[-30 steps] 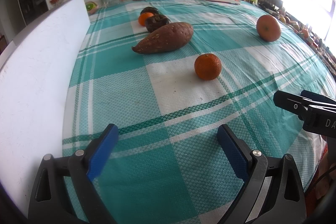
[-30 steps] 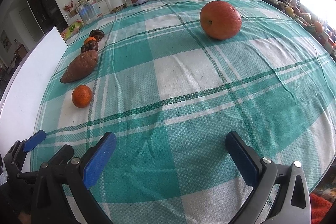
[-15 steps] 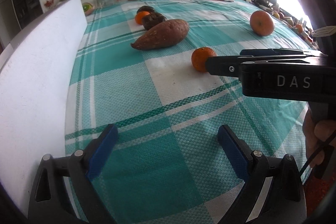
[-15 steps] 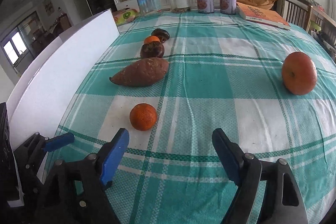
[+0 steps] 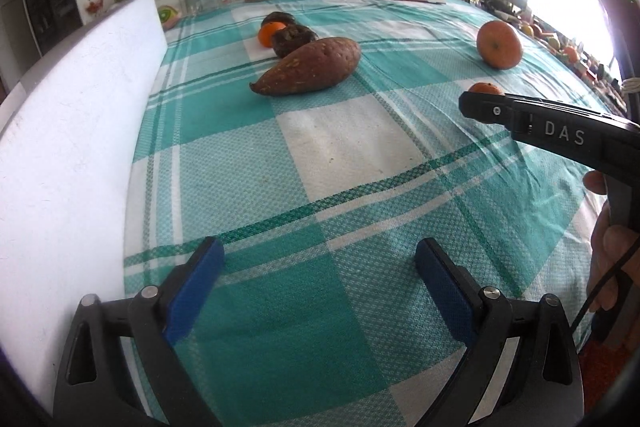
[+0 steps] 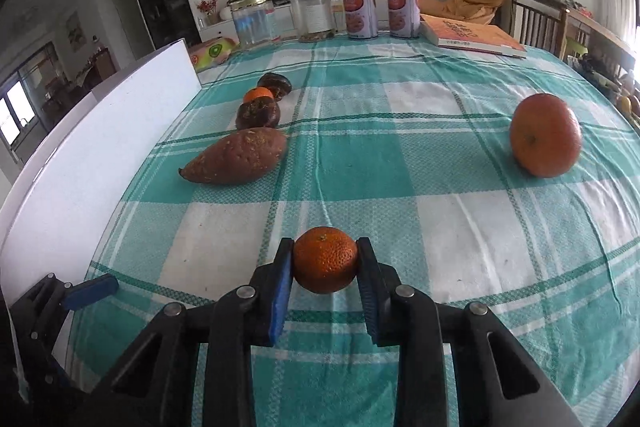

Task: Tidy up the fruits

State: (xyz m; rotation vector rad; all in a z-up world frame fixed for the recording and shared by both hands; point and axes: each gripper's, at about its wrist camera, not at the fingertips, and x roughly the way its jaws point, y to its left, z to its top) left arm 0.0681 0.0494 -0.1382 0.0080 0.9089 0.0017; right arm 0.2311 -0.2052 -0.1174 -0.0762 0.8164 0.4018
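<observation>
My right gripper [image 6: 325, 263] is shut on a small mandarin [image 6: 325, 263], held just above the checked tablecloth; only the mandarin's top [image 5: 485, 89] shows behind the gripper in the left wrist view. My left gripper [image 5: 318, 281] is open and empty, low over the near edge of the cloth. A sweet potato [image 6: 237, 157] lies to the left, with two dark brown fruits [image 6: 257, 113] and another small mandarin [image 6: 259, 93] in a row behind it. A large orange [image 6: 545, 135] sits alone at the right.
A white board [image 5: 72, 131] stands along the table's left edge. Two tins [image 6: 360, 11], two clear jars [image 6: 256, 20] and an orange book [image 6: 472, 34] stand at the far edge. Chairs [image 6: 536, 17] and a cluttered side table are at the right.
My right gripper has swung left over the small mandarin, closed on it and lifted it slightly. My left gripper has stayed open and nearly still.
</observation>
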